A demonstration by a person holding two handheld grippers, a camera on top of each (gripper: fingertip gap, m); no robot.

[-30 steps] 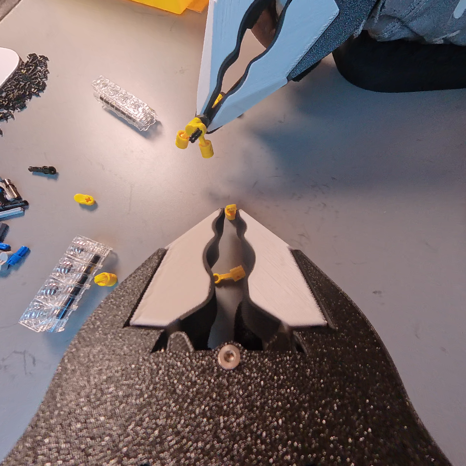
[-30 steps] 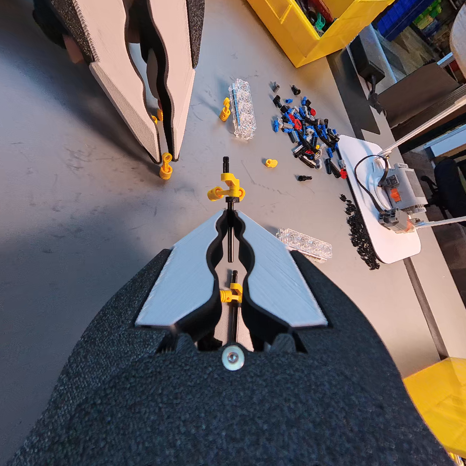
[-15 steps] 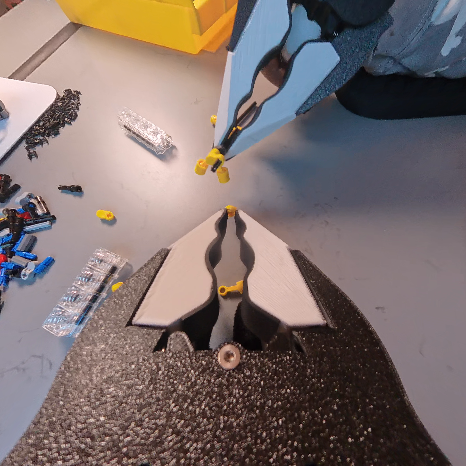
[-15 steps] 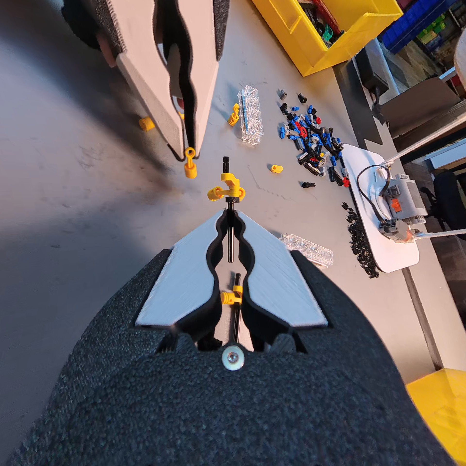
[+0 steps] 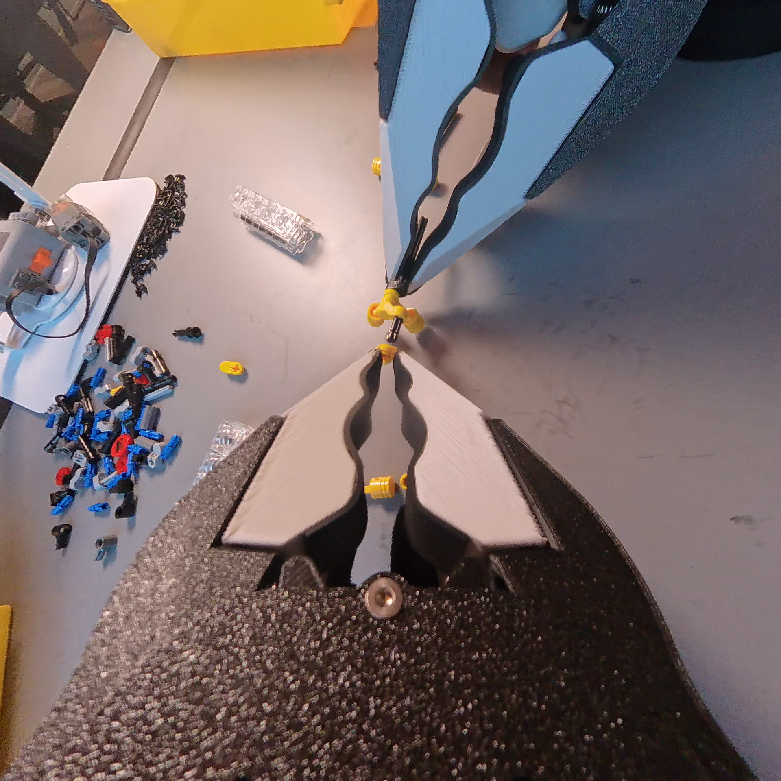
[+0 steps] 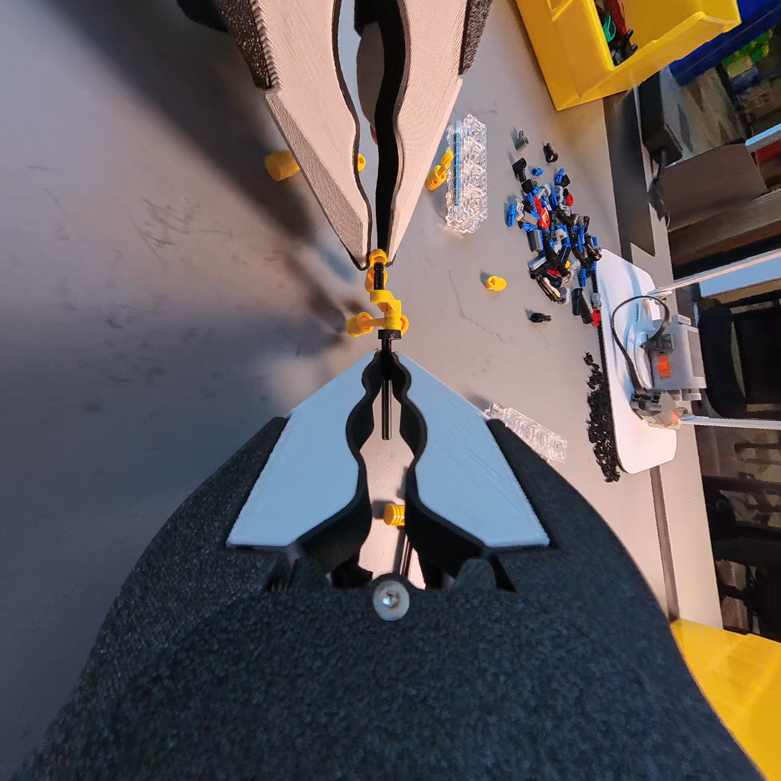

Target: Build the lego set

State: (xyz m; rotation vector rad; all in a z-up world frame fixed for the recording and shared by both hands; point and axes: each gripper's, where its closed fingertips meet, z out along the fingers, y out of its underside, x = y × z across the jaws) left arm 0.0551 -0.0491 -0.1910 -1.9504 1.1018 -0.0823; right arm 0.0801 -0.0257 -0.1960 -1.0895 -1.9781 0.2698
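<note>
The right tool (image 6: 385, 353), at the centre of its own view, was pinched tight on a black axle (image 6: 385, 397) carrying a yellow connector piece (image 6: 380, 319) just past its tips. Coming down from the top of that frame, the left tool (image 6: 377, 260) was clamped on a small yellow connector (image 6: 376, 266), whose end met the tip of the axle or sat right at it; contact could not be confirmed.

In the left wrist view the left tool (image 5: 386, 354) gripped that small yellow connector (image 5: 386, 350) at frame centre, with the right tool (image 5: 401, 287) reaching down from the upper right and the axle (image 5: 412, 249) with its yellow connector piece (image 5: 391, 312) held just above.

Both assemblies hung over a grey tabletop (image 5: 634, 338). A loose yellow piece (image 5: 233, 367) lay left of centre, a clear ribbed block (image 5: 272, 219) sat farther up, and a heap of blue, black and red parts (image 5: 105, 427) filled the left edge. Above the heap, a white board (image 5: 84, 253) carried a grey motor unit (image 5: 38, 253), flanked by a strip of small black pins (image 5: 158, 232). A yellow bin (image 5: 236, 25) stood along the top edge.
</note>
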